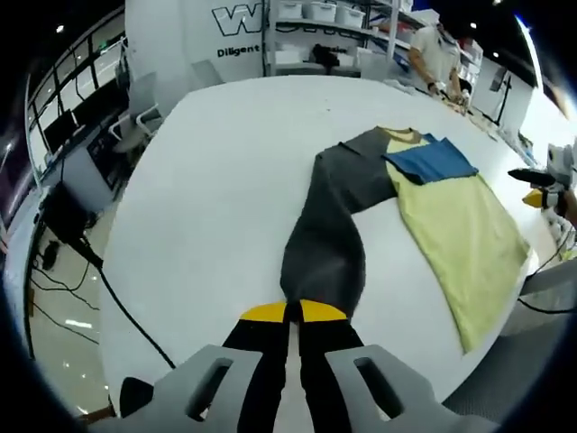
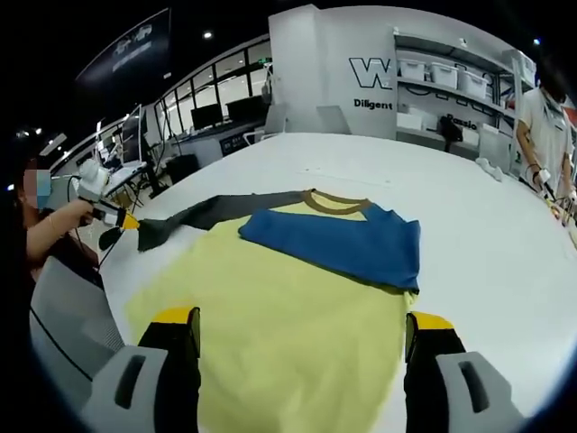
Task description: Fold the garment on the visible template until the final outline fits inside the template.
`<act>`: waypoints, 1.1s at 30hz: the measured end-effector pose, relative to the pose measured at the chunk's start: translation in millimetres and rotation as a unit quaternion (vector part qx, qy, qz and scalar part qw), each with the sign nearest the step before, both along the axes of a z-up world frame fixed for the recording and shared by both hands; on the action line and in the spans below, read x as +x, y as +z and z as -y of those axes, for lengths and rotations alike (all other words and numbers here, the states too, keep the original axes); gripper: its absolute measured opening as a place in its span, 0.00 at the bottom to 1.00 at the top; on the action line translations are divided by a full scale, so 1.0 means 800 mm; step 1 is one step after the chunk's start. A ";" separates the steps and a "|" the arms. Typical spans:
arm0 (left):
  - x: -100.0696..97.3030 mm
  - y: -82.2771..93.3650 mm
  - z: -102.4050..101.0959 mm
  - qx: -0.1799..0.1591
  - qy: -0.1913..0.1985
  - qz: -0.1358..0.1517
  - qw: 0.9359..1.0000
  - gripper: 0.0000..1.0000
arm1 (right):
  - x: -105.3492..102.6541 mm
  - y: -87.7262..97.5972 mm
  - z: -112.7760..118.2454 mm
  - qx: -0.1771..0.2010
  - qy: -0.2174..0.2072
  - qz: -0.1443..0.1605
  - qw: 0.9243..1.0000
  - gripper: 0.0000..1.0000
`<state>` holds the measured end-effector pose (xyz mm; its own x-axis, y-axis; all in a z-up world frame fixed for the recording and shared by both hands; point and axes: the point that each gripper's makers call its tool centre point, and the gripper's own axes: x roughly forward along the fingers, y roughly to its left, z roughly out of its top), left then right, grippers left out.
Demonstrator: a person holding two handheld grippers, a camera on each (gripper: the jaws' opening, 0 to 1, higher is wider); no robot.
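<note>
A: How will the shirt [image 2: 297, 316] handle?

B: Soft, light, limp, I'd judge; best taken at cuff or hem. The left hand-held gripper [image 1: 293, 312] is clamped on the grey sleeve [image 1: 329, 230], which runs toward 12 o'clock on the tabletop [image 1: 207, 198].

A: The right one?

B: The right hand-held gripper [image 2: 302, 325] has its jaws wide apart over the yellow body.

A: Count?

B: One shirt, one blue sleeve [image 2: 338, 239] folded across the chest, two grippers.

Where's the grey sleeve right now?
In the left gripper view, the grey sleeve stretches across the white table from the yellow shirt body to the left claw, whose tips are shut on its cuff.
</note>
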<state>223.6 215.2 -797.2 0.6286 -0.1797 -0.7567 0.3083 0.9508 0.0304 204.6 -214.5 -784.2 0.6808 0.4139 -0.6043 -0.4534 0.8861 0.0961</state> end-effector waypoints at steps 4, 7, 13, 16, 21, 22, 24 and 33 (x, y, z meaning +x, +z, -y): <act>0.012 0.025 0.003 -0.001 -0.011 0.007 1.000 0.02 | 0.001 0.002 -0.001 0.001 0.002 0.002 1.000 0.94; 0.022 0.043 0.007 -0.002 -0.018 0.015 1.000 0.02 | 0.002 0.004 -0.003 0.007 0.004 0.002 1.000 0.95; 0.044 0.069 0.007 0.010 -0.016 0.024 1.000 0.02 | 0.002 0.007 -0.008 0.010 0.014 0.000 1.000 0.96; 0.054 0.081 0.011 0.011 -0.017 0.029 0.999 0.02 | 0.001 0.007 -0.008 0.010 0.017 -0.002 1.000 0.96; 0.088 0.118 0.036 0.012 -0.045 0.052 0.998 0.02 | -0.001 0.006 -0.010 0.017 0.019 -0.008 1.000 0.97; 0.093 0.122 0.041 0.012 -0.048 0.056 0.997 0.02 | -0.001 0.006 -0.010 0.018 0.020 -0.009 1.000 0.97; 0.106 0.133 0.051 0.012 -0.057 0.062 0.996 0.02 | -0.002 0.005 -0.009 0.017 0.021 -0.011 1.000 0.97; 0.138 0.161 0.104 -0.016 -0.097 0.081 0.992 0.02 | -0.003 0.002 -0.004 0.016 0.018 -0.018 1.000 0.98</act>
<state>334.0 131.8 -668.5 0.6931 -0.3311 -0.6403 0.4785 0.8757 0.0651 202.4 -211.1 -782.4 0.6442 0.4563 -0.6138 -0.4799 0.8661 0.1402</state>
